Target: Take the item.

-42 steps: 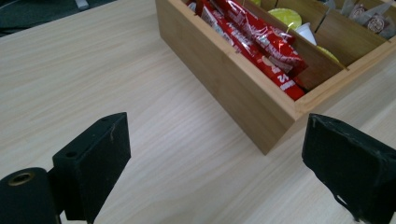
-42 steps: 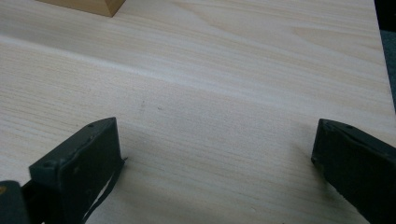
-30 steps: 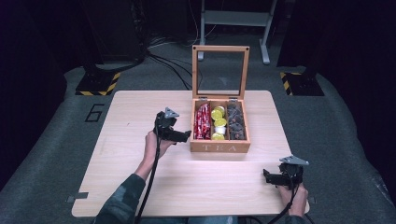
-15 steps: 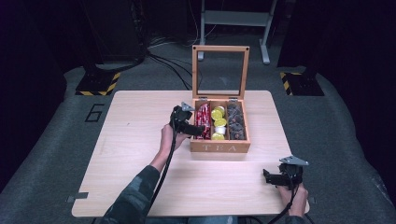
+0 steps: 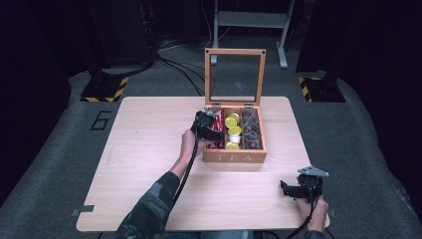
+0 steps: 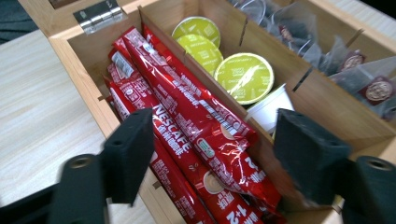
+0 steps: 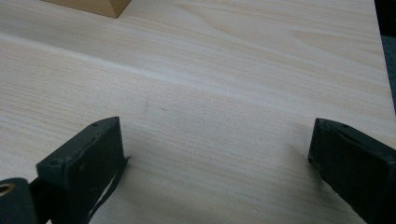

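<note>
Jaws spread wide on the left gripper (image 6: pixel 212 156), poised over the red coffee sticks (image 6: pixel 187 121) in the wooden tea box (image 5: pixel 234 157), left compartment. Right gripper (image 5: pixel 293 189) rests near the table (image 5: pixel 149 149) corner, jaws apart too, nothing between them.

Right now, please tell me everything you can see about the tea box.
The tea box is light wood with "TEA" on its front wall. Its hinged lid, a wooden frame around a clear pane, stands upright and open. Thin dividers make three compartments: red sachets on the left, yellow-topped pods in the middle, dark tea bags on the right. It rests on the table, right of centre. The open left gripper hovers over the sachets.
</note>
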